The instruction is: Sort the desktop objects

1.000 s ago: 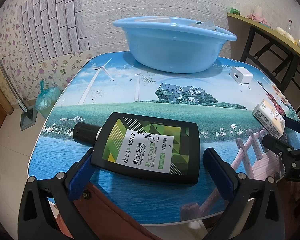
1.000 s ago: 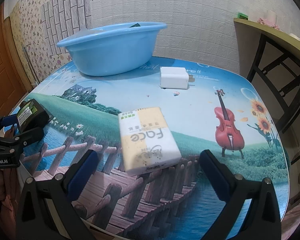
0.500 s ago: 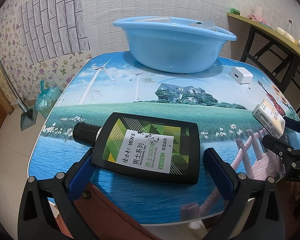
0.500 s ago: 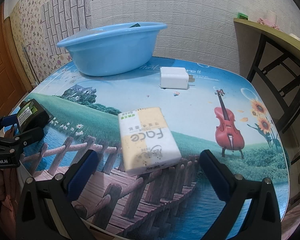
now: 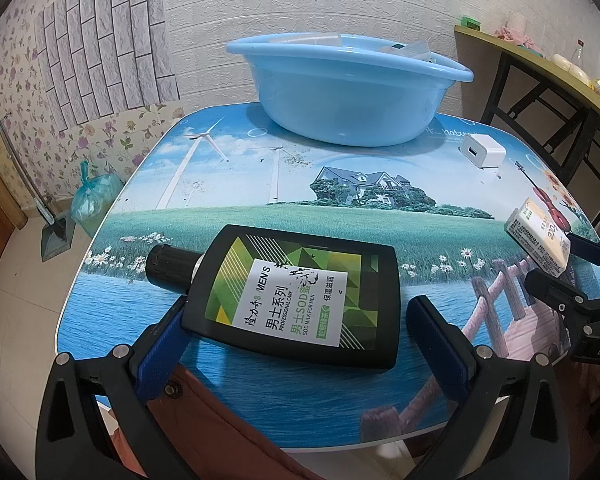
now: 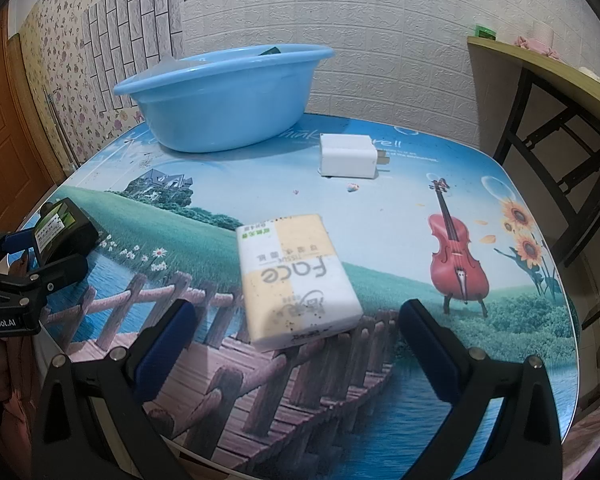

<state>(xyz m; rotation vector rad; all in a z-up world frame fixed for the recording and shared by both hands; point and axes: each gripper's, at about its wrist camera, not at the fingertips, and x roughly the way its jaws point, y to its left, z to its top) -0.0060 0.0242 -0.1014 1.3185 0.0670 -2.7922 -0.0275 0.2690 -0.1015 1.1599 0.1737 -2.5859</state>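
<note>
A flat black lotion bottle with a green and white label lies on the picture-printed table, cap to the left. My left gripper is open, its jaws either side of the bottle's near end. A yellow and white tissue pack lies flat between the open jaws of my right gripper. The pack also shows in the left wrist view. A white charger lies farther back. A light blue basin stands at the table's far edge with items inside.
A dark-framed side table stands to the right. A dustpan and a green bag sit on the floor to the left. A white brick wall is behind the basin. The bottle shows left in the right wrist view.
</note>
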